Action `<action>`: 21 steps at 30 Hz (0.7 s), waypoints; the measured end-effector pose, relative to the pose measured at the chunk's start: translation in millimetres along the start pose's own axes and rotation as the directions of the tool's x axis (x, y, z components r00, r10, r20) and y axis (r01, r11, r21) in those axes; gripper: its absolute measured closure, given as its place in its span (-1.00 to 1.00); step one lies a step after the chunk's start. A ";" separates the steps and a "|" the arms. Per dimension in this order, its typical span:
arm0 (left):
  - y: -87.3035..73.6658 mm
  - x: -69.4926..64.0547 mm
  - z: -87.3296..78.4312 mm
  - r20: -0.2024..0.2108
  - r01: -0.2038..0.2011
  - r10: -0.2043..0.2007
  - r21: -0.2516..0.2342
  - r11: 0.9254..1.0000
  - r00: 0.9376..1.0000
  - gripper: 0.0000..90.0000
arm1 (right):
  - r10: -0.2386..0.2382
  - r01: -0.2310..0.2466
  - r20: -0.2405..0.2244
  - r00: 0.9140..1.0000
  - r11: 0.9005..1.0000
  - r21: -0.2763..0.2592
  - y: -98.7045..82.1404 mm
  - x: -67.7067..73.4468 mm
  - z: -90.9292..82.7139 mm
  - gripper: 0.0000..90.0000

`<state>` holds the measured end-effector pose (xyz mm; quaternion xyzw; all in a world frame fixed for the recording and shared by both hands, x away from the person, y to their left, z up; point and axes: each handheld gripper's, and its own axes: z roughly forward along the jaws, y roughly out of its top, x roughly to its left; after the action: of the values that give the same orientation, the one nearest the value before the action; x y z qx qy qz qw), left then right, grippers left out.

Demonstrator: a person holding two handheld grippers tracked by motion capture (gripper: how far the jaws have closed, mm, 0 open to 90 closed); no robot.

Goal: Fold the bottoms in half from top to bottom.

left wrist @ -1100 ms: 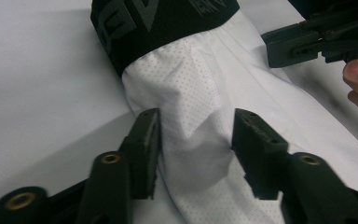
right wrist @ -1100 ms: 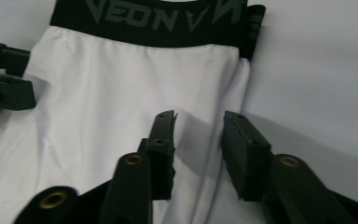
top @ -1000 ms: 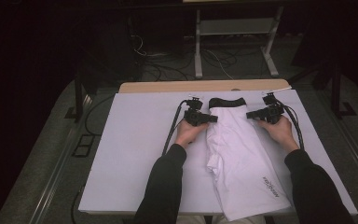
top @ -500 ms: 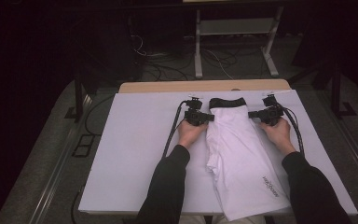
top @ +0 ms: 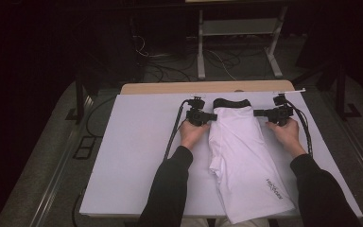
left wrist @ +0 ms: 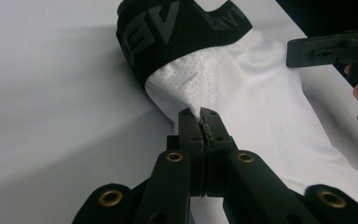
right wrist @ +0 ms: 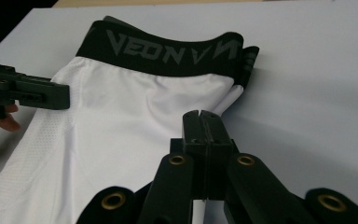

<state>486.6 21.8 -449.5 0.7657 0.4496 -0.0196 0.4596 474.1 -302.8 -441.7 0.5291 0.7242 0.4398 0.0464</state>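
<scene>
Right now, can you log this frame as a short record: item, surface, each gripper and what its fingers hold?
item: white shorts with black waistband, folded lengthwise, waistband at the far end
surface: white tabletop
left gripper: shut on the shorts' edge just below the waistband, having just closed
right gripper: shut at the opposite edge, having just closed; fabric between its fingers cannot be confirmed
</scene>
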 end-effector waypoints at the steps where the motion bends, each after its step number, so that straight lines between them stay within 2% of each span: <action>1: 0.6 -0.6 -1.1 0.001 0.002 -0.002 0.001 1.000 1.000 0.95 | -0.002 0.002 -0.006 1.000 1.000 -0.005 0.2 0.4 -0.8 0.97; 5: 1.6 -3.5 -4.9 -0.002 -0.005 0.005 0.004 1.000 1.000 0.95 | -0.002 0.001 -0.025 1.000 1.000 -0.023 0.4 4.1 -4.9 0.97; 10: 3.4 -9.3 -9.3 -0.001 -0.016 0.016 0.000 1.000 1.000 0.95 | -0.028 0.027 -0.023 0.999 0.999 -0.022 1.2 10.1 -10.6 0.97; 21: 7.5 -23.2 -21.4 -0.006 -0.055 0.055 0.007 0.998 0.998 0.95 | -0.038 0.038 -0.022 0.999 0.998 -0.044 0.2 14.7 -25.7 0.97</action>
<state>469.9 20.4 -421.8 0.7794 0.4297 -0.0060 0.4559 454.1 -306.1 -420.0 0.5092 0.7249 0.4603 0.0582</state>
